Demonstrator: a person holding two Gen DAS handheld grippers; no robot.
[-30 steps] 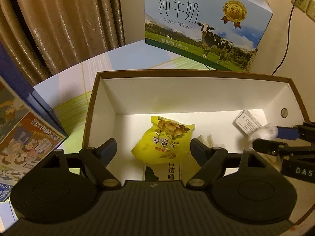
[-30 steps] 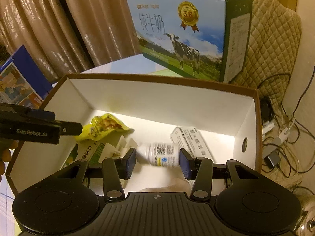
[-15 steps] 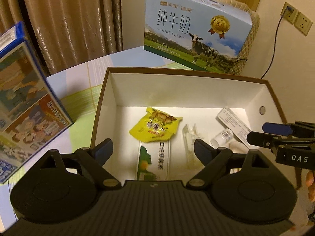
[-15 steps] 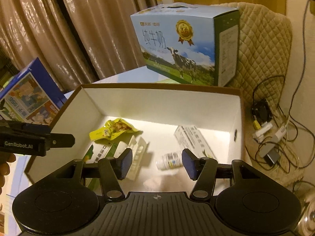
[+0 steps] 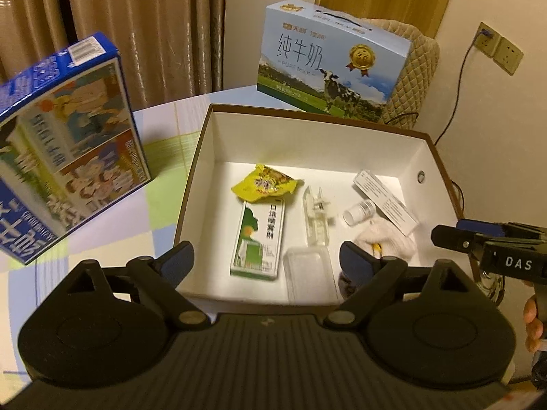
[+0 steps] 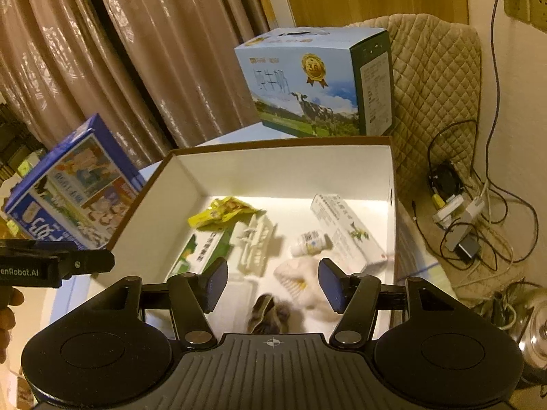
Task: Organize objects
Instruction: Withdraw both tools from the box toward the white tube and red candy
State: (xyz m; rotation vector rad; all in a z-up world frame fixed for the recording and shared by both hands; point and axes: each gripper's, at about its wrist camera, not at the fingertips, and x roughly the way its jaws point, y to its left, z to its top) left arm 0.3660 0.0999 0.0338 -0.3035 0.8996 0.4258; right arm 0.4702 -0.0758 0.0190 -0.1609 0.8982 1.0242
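A brown box with white walls (image 5: pixel 218 143) (image 6: pixel 164 198) sits on the table. Inside lie a yellow snack bag (image 5: pixel 261 188) (image 6: pixel 222 213), a green-and-white carton (image 5: pixel 259 239) (image 6: pixel 201 253), a clear plastic piece (image 5: pixel 316 218) (image 6: pixel 256 242), a small white bottle (image 5: pixel 359 212) (image 6: pixel 309 242), a long white carton (image 5: pixel 384 201) (image 6: pixel 345 229), a white cloth (image 5: pixel 389 239) (image 6: pixel 301 276) and a clear case (image 5: pixel 309 273). My left gripper (image 5: pixel 266 261) hangs open above the box's near edge. Over the cloth, my right gripper (image 6: pixel 273 283) is open and empty.
A milk carton with a cow picture (image 5: pixel 328 75) (image 6: pixel 314 85) stands behind the box. A blue illustrated box (image 5: pixel 61 143) (image 6: pixel 75 191) leans at the left. Curtains hang behind. Cables and plugs (image 6: pixel 461 222) lie on the floor at the right beside a quilted chair (image 6: pixel 434 78).
Both grippers have pulled back and risen away from the box, so more of its contents show. The right gripper's fingers spread wider, off the small bottle.
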